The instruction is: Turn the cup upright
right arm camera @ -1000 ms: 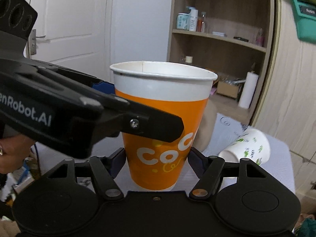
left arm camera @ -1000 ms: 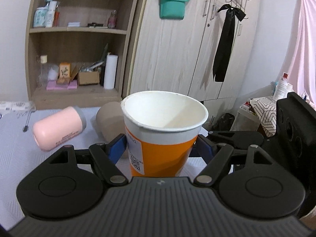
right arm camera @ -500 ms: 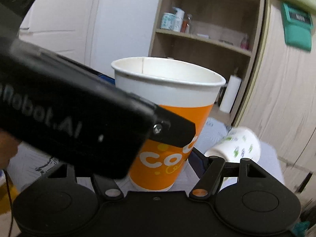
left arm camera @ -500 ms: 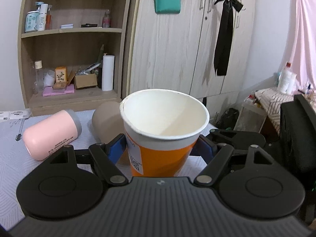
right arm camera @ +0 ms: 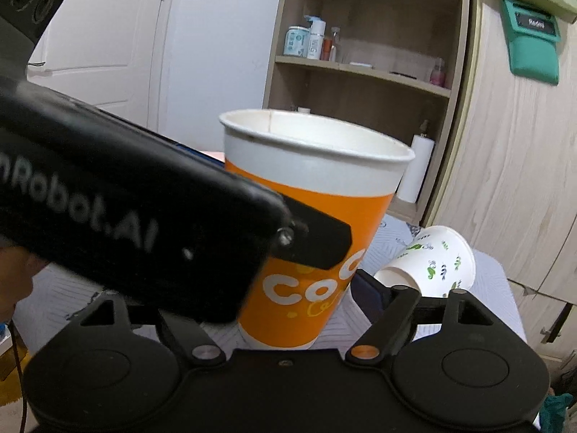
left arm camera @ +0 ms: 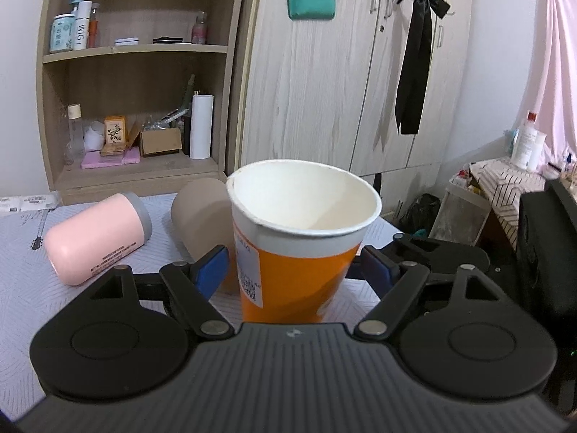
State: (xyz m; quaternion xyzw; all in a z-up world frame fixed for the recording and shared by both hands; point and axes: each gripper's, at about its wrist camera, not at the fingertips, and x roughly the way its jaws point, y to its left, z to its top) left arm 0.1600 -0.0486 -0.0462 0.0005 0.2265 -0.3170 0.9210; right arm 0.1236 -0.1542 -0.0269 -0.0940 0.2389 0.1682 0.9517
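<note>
On the patterned tabletop [left arm camera: 21, 288], nearest both cameras, an orange paper cup [left arm camera: 299, 245] stood mouth-up, slightly tilted, between the blue pads of the left gripper [left arm camera: 294, 267], whose jaws flanked its sides without visibly pinching it. The right gripper [right arm camera: 285, 299] also bracketed the cup, its near finger hidden, so its grip could not be told. The flip appeared done and the step in hand looked like release; the next move likely called for backing both tools away without nudging the light cup. Beyond lay a pink tumbler [left arm camera: 97, 234] and a beige cup [left arm camera: 202, 213]; far right, a leaf-print cup [right arm camera: 429, 267] lay tipped.
</note>
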